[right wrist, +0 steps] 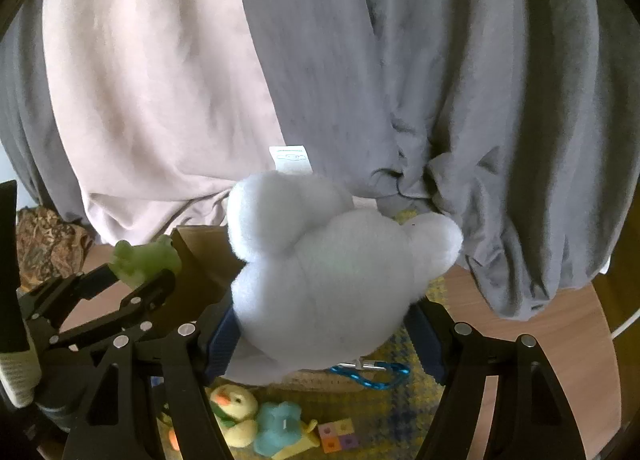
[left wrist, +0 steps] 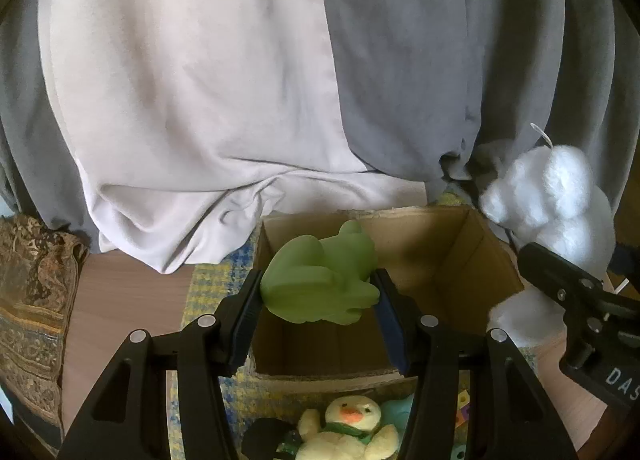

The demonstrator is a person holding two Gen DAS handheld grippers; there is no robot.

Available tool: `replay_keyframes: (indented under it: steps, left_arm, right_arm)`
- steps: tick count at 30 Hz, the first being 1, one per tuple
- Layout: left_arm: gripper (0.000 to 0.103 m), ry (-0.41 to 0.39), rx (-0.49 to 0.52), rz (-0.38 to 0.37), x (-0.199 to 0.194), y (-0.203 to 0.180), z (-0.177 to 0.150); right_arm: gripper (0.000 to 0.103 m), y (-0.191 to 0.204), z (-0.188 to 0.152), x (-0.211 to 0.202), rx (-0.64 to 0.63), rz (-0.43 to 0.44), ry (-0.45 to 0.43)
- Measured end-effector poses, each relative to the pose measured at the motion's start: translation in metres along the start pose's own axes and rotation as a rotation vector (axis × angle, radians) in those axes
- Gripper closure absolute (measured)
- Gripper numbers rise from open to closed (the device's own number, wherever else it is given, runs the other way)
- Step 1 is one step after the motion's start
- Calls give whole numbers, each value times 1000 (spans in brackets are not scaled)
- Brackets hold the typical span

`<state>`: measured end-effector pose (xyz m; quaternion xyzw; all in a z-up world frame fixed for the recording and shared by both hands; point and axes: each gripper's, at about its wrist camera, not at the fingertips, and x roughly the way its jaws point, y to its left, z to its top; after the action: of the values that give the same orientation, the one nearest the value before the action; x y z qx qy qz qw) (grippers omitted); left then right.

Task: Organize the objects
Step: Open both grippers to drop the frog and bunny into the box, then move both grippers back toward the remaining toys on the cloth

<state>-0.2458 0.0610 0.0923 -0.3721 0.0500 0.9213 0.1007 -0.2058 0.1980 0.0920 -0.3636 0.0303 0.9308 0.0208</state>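
My left gripper is shut on a green frog toy and holds it over the open cardboard box. It also shows in the right wrist view with the frog. My right gripper is shut on a white plush toy, held above the box's right side; the plush shows in the left wrist view. A yellow duck plush lies in front of the box.
Grey and pale curtains hang behind the box. A yellow-blue checked mat lies under it on a wooden floor. A blue carabiner, a light-blue toy and coloured blocks lie nearby. A patterned cushion sits left.
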Motion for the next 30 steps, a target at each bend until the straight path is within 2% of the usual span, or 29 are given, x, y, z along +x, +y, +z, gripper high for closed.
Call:
replay_keyframes:
  steps: [6,9,11,13,17,24,30]
  left_arm:
    - [49,33,-4,-7,13,0,5]
    - [47,42,2,-5,15,0,6]
    - [26,36,12,15,14,-2,5]
    - [17,23,22,38,11,-4,5]
    - [14,17,29,65,7,-4,4]
    - [13,23,15,91,6,-2,-3]
    - [13,5,-11,117,-4,1,-16]
  right_arm:
    - [28,0,4,14,-1,7,32]
    - [22,-2,6,17,7,9,36]
    - [15,-4,8,18,15,1,41]
    - [10,-8,8,19,30,-8,47]
    - [3,-11,7,16,38,-26,42]
    - [3,-13,2,2,34,-65,-2]
    - [3,-20,-9,-11,52,-61,-21]
